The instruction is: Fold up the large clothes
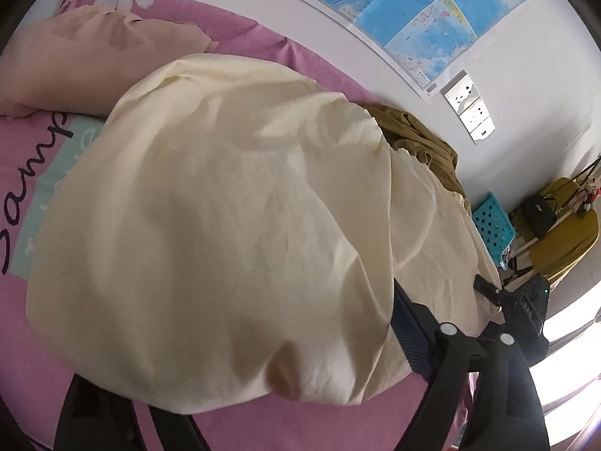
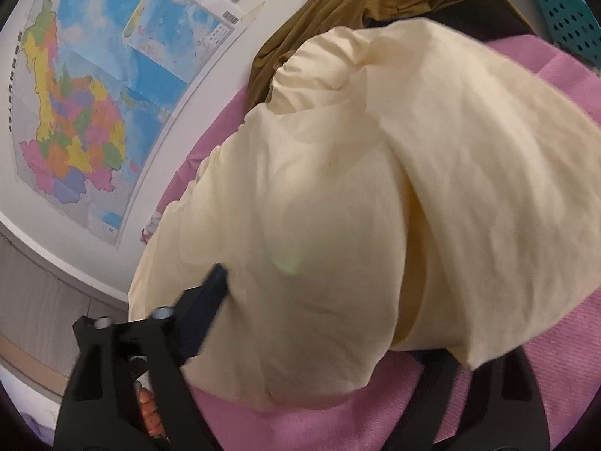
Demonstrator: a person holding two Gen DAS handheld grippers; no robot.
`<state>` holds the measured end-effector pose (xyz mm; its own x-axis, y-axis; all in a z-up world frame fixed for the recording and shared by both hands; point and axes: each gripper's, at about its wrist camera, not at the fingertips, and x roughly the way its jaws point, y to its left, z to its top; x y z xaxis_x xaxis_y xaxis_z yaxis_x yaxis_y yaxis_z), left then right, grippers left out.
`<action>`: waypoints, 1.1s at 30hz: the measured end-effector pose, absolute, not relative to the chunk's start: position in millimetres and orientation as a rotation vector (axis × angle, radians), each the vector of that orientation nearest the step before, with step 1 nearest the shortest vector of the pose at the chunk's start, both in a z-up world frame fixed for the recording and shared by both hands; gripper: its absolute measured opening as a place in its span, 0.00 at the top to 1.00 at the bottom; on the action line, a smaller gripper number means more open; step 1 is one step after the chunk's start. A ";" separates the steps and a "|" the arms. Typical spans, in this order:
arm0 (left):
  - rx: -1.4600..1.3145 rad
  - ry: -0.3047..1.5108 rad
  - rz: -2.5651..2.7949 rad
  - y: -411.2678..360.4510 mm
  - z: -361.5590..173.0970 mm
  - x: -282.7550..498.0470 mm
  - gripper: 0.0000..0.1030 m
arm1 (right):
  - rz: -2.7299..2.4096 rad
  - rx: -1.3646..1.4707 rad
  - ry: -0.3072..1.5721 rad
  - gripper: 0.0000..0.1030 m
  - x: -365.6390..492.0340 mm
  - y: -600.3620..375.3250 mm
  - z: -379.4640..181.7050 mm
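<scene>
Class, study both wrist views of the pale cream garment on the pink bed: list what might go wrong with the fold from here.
1. The pale cream cloth garment is bunched and puffy, so a crease may come out crooked.
2. It overlaps the olive-brown crumpled garment behind it; that one might get dragged along.
3. The left tool's fingers sit at the cream edge; whether they have hold cannot be told, so cloth may slip.

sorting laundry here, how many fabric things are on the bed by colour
cream: 1, the big garment
olive-brown: 1, the bundle behind it by the wall
peach: 1, the pillow at the far end
pink: 1, the bedcover under them all
total: 4
</scene>
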<state>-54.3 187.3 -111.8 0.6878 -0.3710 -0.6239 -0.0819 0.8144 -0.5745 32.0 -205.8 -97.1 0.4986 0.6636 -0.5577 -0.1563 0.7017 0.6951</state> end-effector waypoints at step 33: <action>-0.094 0.771 -0.006 179.9 -54.9 -12.7 0.21 | 0.444 -0.031 0.773 0.49 40.3 -167.1 -25.2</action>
<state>-12.7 179.9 -54.9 0.7178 -0.0402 -0.6951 -0.0286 0.9958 -0.0872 40.3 -167.1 -25.2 0.6284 0.3765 -0.6807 -0.3988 0.9072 0.1337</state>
